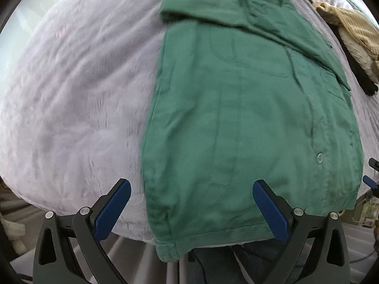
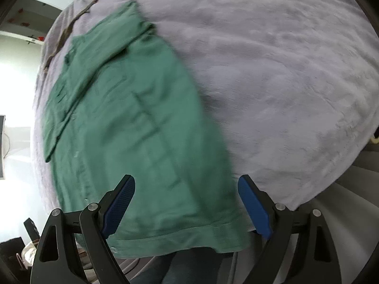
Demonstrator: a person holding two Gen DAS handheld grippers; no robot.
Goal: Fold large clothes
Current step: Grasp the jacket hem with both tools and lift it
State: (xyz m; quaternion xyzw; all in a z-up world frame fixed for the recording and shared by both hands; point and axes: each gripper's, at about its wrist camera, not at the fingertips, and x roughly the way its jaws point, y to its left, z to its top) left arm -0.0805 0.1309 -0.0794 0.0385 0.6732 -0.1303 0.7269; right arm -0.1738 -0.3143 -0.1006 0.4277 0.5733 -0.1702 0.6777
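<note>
Because the shirt is already narrowed into a long strip, with a sleeve laid across its far end, it lies lengthwise on the bed, its near hem hanging just over the bed's edge where it is easiest to reach. Seen from the left wrist, the left gripper hangs above that hem with its jaws spread wide and nothing between the pads; the shirt's left edge runs up between them, which suggests it is lining up on the near left corner. A tan garment sits apart at the far right of the bed, clear of the work. At the right margin a blue tip of the right gripper shows just beside the shirt's right edge.

From the right wrist, the right gripper also stands with jaws wide apart and empty, over the hem's right part, the shirt stretching away to the upper left across the bed. Both grippers being set at the near hem, one per side, the likely next step is lifting the hem and folding it toward the collar end.
</note>
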